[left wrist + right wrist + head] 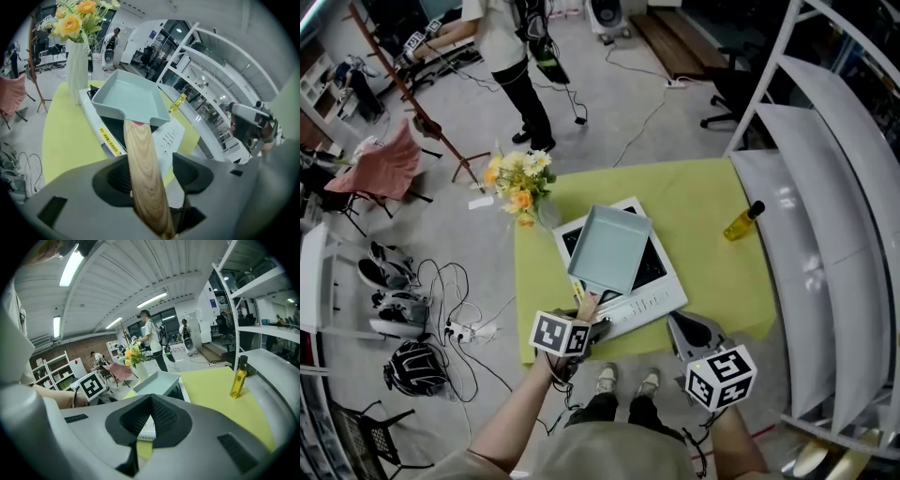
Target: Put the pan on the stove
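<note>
A light blue square pan (609, 246) rests on the white induction stove (654, 302), over its black glass. The pan's wooden handle (586, 306) points toward me at the near edge. My left gripper (591, 317) is around that handle. In the left gripper view the handle (143, 164) runs between the jaws with a gap on its right side, so the left gripper (150, 177) is open and not pressing. The pan (129, 96) sits level ahead of it. My right gripper (689, 328) hovers at the table's near edge, right of the stove. In its own view the right gripper (151, 416) is shut and empty.
A yellow oil bottle (742, 222) stands on the yellow-green tablecloth (703, 202) right of the stove. A vase of flowers (521, 183) stands at the far left corner. White curved shelves (825, 234) run along the right. A person (511, 56) stands beyond the table; cables and shoes (394, 291) lie on the floor at left.
</note>
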Motion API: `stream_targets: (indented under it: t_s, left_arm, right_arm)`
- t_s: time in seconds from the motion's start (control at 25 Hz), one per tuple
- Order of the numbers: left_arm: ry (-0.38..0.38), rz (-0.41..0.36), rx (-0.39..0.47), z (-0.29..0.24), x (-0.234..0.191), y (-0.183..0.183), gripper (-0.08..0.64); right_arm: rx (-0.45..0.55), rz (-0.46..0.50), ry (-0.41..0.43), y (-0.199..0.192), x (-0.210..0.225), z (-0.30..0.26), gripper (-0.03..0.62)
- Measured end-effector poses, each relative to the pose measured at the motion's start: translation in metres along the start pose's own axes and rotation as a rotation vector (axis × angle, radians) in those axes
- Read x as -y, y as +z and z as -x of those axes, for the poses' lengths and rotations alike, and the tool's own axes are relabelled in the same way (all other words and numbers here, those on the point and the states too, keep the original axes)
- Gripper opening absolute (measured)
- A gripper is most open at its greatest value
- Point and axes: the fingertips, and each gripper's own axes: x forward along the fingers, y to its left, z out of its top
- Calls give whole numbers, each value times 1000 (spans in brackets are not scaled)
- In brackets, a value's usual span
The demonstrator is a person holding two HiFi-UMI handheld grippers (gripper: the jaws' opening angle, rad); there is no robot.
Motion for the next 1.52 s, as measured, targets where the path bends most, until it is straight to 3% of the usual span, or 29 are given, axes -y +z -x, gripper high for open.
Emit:
stream_targets:
  t_s: [0.24,0.44,0.68,0.84,1.08,1.32,1.52]
  left_arm:
    - [40,-30,44,8,-1,1,384]
    - [90,-76,81,24,2,4,420]
    - [243,-235,178,67,15,30,453]
    - [293,-336,269,103,38,50,453]
    - [295,-419,461,165,90,82,448]
    - [329,-527,674,224,143,109,358]
    - [329,-536,810,265,167,116,299]
  right_arm:
    - [10,-25,3,-1,-3,9,6]
    - [24,-3,-4,6,-6,20,6]
    - [48,103,-37,24,-17,36,6]
    - [75,156,-37,37,-28,48,6]
    - [168,206,-69,66,-36,83,6]
    - [301,211,-82,100,-44,125,6]
    - [399,246,-72,127,-63,158,6]
